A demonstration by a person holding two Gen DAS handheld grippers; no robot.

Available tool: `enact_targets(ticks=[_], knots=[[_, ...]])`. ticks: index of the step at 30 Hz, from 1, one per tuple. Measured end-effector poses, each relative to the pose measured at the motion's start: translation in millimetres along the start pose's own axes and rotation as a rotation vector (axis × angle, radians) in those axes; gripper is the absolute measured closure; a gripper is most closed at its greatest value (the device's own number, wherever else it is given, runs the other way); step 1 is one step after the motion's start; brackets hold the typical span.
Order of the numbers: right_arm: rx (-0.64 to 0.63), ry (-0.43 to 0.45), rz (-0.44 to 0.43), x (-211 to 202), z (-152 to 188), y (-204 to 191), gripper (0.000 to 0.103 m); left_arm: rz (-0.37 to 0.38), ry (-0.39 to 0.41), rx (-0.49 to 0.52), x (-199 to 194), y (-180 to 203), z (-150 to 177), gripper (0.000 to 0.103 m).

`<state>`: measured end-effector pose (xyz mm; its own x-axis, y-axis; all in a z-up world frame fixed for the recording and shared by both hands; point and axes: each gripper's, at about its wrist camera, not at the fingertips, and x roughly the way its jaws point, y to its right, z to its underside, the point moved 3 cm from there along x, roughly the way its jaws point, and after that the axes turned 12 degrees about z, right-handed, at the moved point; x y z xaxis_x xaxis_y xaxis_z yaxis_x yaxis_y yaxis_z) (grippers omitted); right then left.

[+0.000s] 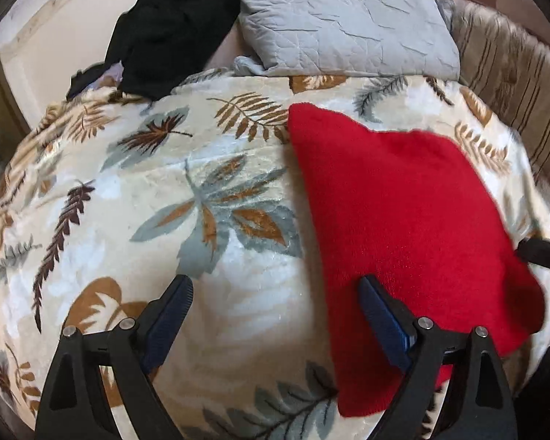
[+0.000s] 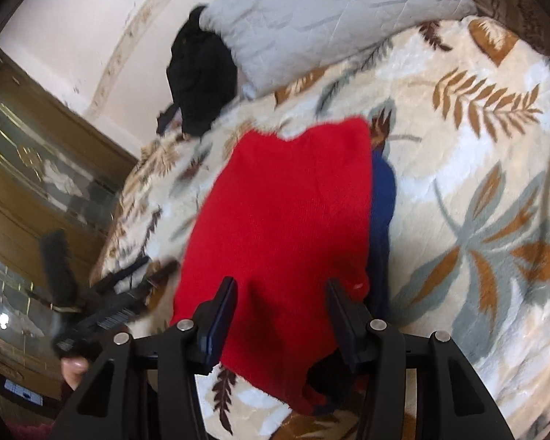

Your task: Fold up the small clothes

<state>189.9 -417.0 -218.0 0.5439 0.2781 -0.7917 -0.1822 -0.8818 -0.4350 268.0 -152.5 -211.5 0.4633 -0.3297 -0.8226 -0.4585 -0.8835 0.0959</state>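
A red knit garment (image 1: 403,220) lies folded on the leaf-print blanket (image 1: 201,201). My left gripper (image 1: 275,289) is open just above the blanket, its right finger over the garment's near-left edge. In the right wrist view the same red garment (image 2: 286,227) lies with a dark blue cloth (image 2: 383,190) showing under its right side. My right gripper (image 2: 280,293) is open, its fingers astride the garment's near part, holding nothing. The left gripper (image 2: 102,315) shows blurred at the left of that view.
A black clothes pile (image 1: 172,33) and a grey quilted pillow (image 1: 341,18) lie at the head of the bed. A striped brown headboard (image 1: 513,73) is at the right. A wooden mirrored wardrobe (image 2: 36,183) stands beside the bed.
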Motion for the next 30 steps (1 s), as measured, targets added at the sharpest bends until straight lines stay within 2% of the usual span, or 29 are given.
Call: enact_targets(ticks=[1,4,7,10,12,16,19,20,21,25,27,30], knots=[[0.004,-0.003,0.019,2,-1,2,0.049,-0.028,0.023,0.008,-2,2,0,0.003],[0.022,-0.091,0.05,23,1,8,0.049,-0.052,0.021,0.009,-4,2,0,0.003],[0.024,-0.057,0.036,20,-11,4,0.049,-0.046,0.041,0.011,-11,-2,-7,0.003],[0.079,-0.017,0.025,22,-34,9,0.049,-0.042,0.084,-0.035,-13,-15,-18,0.003],[0.128,0.001,0.044,27,-50,16,0.049,-0.023,0.077,-0.091,-7,-23,-25,0.003],[0.206,0.005,0.053,49,-77,27,0.045,0.0,0.08,-0.139,7,-31,-33,0.003],[0.237,-0.035,0.126,77,-85,39,0.043,0.007,0.006,-0.109,32,-25,-30,0.003],[0.248,-0.076,0.144,88,-83,44,0.043,-0.017,0.004,-0.098,35,-23,-29,0.003],[0.26,-0.081,0.14,92,-83,47,0.043,-0.03,0.02,-0.091,31,-21,-29,0.003],[0.224,-0.052,0.151,78,-93,35,0.042,-0.02,0.028,-0.102,21,-23,-30,0.003],[0.175,-0.026,0.127,72,-106,17,0.042,-0.037,0.039,-0.099,15,-25,-30,0.003],[0.085,-0.015,0.146,77,-127,-16,0.042,-0.053,0.063,-0.08,6,-27,-30,0.003]])
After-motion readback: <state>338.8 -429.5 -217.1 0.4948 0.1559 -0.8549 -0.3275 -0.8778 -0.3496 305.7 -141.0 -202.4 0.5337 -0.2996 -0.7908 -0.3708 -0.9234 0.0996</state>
